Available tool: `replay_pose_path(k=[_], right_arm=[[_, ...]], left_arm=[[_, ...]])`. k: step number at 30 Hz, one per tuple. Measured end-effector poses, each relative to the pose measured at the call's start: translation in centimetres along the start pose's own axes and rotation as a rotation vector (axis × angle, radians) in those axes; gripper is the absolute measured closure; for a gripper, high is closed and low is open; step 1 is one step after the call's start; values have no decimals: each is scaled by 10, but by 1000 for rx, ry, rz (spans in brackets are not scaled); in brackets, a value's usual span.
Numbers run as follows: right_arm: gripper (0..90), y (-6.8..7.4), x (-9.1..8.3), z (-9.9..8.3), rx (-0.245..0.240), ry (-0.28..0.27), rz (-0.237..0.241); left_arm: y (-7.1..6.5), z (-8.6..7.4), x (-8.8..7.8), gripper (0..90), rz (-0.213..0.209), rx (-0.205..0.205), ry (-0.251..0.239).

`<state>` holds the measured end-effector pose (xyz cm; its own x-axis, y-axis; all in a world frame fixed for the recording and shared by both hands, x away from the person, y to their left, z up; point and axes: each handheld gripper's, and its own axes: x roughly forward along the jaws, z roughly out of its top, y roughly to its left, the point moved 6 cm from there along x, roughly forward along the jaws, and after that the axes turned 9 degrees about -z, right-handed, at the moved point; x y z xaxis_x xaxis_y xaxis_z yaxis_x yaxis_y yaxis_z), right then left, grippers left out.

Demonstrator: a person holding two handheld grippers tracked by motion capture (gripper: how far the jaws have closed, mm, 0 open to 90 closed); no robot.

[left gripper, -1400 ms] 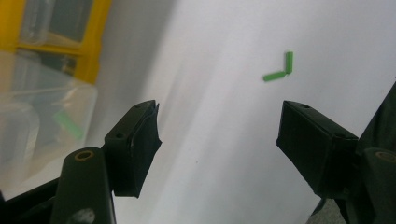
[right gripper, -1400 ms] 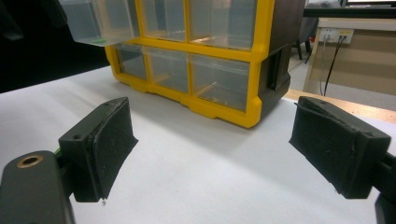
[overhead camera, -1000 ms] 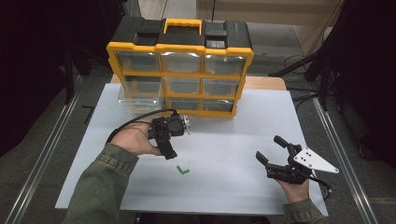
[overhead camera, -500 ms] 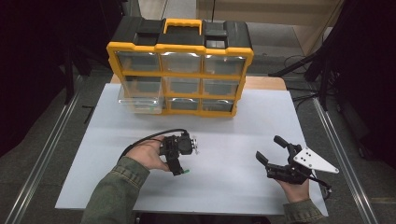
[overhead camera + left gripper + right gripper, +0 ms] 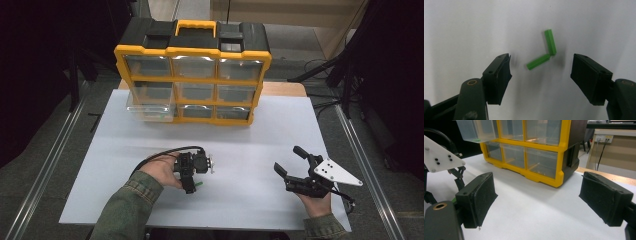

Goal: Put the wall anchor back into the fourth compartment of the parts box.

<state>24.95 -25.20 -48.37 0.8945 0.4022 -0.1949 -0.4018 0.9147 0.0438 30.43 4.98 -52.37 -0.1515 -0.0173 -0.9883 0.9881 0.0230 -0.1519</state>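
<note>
Near the bench's front edge, the left gripper (image 5: 541, 72) has its jaws apart, just closing, around two green plugs (image 5: 544, 56), untouched. The right gripper (image 5: 296, 169) rests open-jawed by the front right corner.

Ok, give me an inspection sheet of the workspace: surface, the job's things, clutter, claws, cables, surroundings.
Surface: white table sheet, flat, on a wooden top.
Job's things: two green plastic pieces lying end to end in a V on the sheet; yellow drawer organizer at the far edge, its lower-left clear drawer pulled out.
Clutter: nothing seen.
Claws: left claw pointing down over the green pieces, jaws open either side of them and just closing a little, not touching; right claw open, holding nothing, its hand resting on the sheet.
Cables: black cable looping from the left claw.
Surroundings: metal rails beside the table, dark floor.
</note>
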Motion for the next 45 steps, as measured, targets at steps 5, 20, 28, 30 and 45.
replay_pose_path(k=[5,20,28,30,45], right_arm=[[132,-1,0,0,-3,-3,-1],[132,-1,0,0,-2,0,0],[132,-1,0,0,-3,-2,0],[132,-1,0,1,-2,-4,0],[132,-1,0,0,-9,2,-6]], left_arm=[[0,0,3,364,3,15,15],[3,-1,5,597,13,41,27],[2,-2,5,724,2,43,31],[2,-3,5,750,-4,40,29],[4,-3,3,845,-18,32,20]])
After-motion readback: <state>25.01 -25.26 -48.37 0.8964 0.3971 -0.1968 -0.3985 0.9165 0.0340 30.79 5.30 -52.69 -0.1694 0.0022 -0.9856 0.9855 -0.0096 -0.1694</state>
